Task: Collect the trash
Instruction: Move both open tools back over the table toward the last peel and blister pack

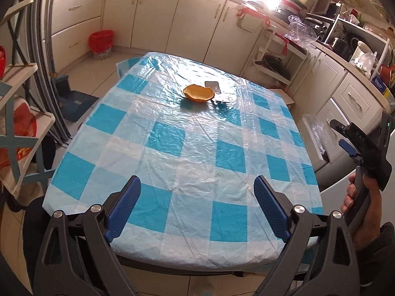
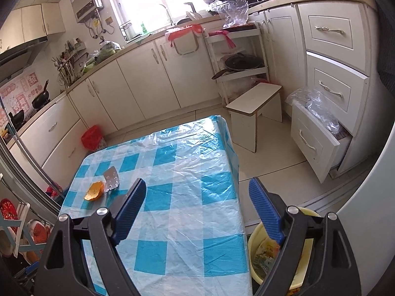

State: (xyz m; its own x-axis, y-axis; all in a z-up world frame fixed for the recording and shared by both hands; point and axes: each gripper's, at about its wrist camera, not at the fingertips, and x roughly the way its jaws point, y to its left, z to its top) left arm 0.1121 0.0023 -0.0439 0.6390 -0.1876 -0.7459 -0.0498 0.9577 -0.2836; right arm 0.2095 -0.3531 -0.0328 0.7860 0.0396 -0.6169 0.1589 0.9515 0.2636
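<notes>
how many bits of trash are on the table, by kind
orange peel: 1
empty silver pill blister pack: 1
total: 2, lying side by side on the checked tablecloth

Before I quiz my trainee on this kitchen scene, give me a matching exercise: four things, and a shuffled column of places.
Things:
1. orange peel
2. blister pack
3. yellow basin
4. red-bagged bin

Places:
a. floor by the cabinets
b. floor by the table edge, under the right gripper
c. table, touching the peel
d. table, far from the left gripper

Pairs: 1-d, 2-c, 3-b, 4-a
</notes>
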